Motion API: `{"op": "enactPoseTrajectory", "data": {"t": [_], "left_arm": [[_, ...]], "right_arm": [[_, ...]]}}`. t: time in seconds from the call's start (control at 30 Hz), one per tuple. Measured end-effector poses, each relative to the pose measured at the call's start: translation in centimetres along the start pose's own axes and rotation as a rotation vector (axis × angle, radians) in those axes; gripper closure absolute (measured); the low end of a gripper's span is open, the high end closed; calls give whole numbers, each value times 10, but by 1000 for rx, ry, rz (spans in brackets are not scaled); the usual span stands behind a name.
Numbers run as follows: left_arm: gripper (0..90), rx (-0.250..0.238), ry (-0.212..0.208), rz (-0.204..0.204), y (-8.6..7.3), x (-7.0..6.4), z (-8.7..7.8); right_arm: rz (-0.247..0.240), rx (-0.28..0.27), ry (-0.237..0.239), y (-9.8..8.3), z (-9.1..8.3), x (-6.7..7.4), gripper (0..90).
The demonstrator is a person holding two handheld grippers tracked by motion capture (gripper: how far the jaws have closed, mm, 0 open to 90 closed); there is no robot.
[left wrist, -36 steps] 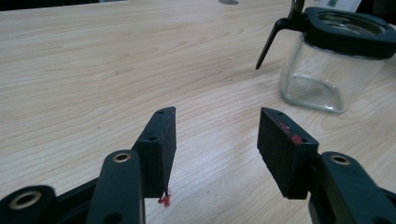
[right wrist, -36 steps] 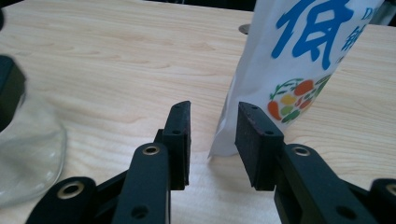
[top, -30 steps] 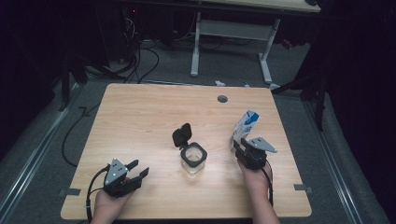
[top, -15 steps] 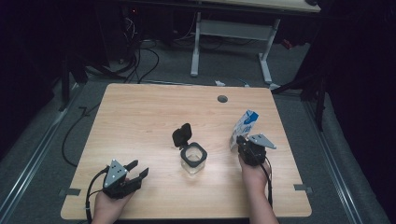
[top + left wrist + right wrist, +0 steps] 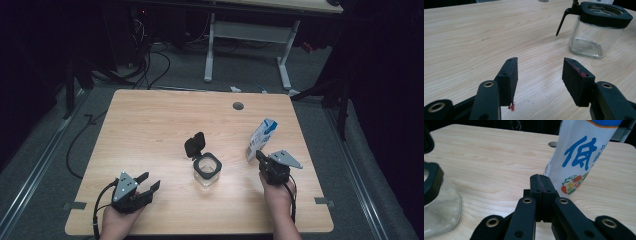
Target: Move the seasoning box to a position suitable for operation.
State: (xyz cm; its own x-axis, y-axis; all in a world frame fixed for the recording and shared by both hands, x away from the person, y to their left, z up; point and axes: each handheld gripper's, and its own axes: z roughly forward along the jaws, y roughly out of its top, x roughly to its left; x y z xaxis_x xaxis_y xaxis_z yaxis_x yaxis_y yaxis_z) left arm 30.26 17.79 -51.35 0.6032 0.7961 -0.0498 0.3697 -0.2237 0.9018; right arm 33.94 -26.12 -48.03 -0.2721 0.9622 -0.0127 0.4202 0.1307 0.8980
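Since a second ago, the right gripper [image 5: 541, 180] has snapped its jaws together: they were spread near the white packet [image 5: 261, 138] and now the pads meet with nothing between them, just in front of the packet's lower edge. That looks like a missed or aborted grab, so the packet, standing upright at the table's [image 5: 150, 130] right side, would need a fresh approach. Over at the near left corner, the left gripper [image 5: 540, 75] rests with its jaws apart and empty, pointed toward the glass jar [image 5: 207, 170], whose black lid [image 5: 195, 145] is flipped up. Whether the jar holds anything is hard to tell, and the packet's top is cut off in the right gripper view.
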Motion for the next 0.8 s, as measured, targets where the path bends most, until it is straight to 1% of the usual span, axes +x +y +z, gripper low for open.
{"op": "enactPoseTrajectory", "data": {"t": [0.03, 0.13, 0.17, 0.2, 0.23, 0.3, 0.4, 0.5, 0.57, 0.6, 0.63, 0.7, 0.8], "left_arm": [[468, -1, 1, -3, 0, 0, 0], [468, 1, -2, -9, 0, 0, 1], [468, 1, -1, -8, 0, 0, 1], [468, 0, 0, -7, 0, 0, 1], [468, 1, 1, -7, 0, 1, 1], [468, -1, 3, -11, -1, 2, 1], [468, -3, 5, -15, -1, 4, 0], [469, -4, 6, -19, -2, 4, 0], [469, -4, 5, -17, -2, 4, 0], [469, -3, 5, -15, -2, 4, 0], [469, -3, 5, -15, -2, 4, 0], [469, -4, 5, -15, -2, 4, 0], [469, -3, 6, -15, -2, 4, 0]], "right_arm": [[-5, 0, -3, -1, -1, 0, 900], [11, 12, -6, -3, 2, -1, 900], [19, 19, -4, -3, 4, -2, 887], [27, 26, -7, -3, 7, -2, 809], [45, 29, -1, -3, 11, -2, 767], [61, 34, -10, -3, 17, -2, 749], [64, 51, -43, -2, 26, -3, 758], [85, 61, -62, 0, 31, -4, 787], [97, 62, -58, 1, 32, -6, 847], [92, 64, -61, 1, 32, -6, 885], [91, 65, -63, 1, 32, -7, 900], [95, 71, -60, 1, 32, -8, 900], [82, 80, -60, 1, 30, -10, 900]]}}
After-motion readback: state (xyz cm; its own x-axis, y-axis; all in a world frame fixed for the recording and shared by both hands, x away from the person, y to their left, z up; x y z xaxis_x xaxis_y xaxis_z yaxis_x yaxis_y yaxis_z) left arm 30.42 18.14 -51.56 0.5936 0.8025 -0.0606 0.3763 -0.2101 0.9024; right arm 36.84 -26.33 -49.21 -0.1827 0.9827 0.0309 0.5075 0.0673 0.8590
